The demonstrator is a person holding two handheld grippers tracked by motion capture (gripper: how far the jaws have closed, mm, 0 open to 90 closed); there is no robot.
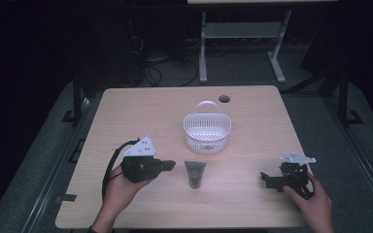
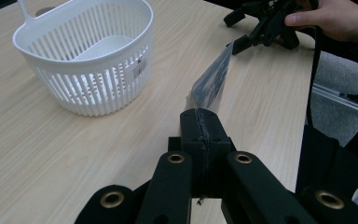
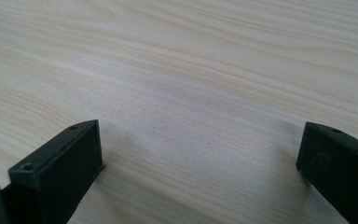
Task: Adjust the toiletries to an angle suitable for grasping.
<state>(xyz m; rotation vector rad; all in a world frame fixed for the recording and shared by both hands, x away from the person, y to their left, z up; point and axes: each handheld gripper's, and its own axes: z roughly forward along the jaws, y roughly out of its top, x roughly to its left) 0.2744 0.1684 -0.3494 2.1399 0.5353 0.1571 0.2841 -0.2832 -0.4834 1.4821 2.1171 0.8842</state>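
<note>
We see the tube (image 1: 194, 174) flat on the surface (image 1: 126, 111), just in front of the empty basket (image 1: 207, 132), so by our reading the drop-in is all to come. Our left claw (image 2: 200, 122) is shut with nothing in it, its tip right beside the tube's near end, while the right claw (image 3: 200, 163) rests wide open well apart. A small label on the basket's wall is too tiny to read.

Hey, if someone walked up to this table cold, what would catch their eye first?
Probably the white slotted basket with its loop handle, standing empty just past the middle of the pale wooden table. Next, the dark tube in front of the basket, its flat end pinched in the shut left gripper. The right gripper sits open over bare wood at the near right.
</note>
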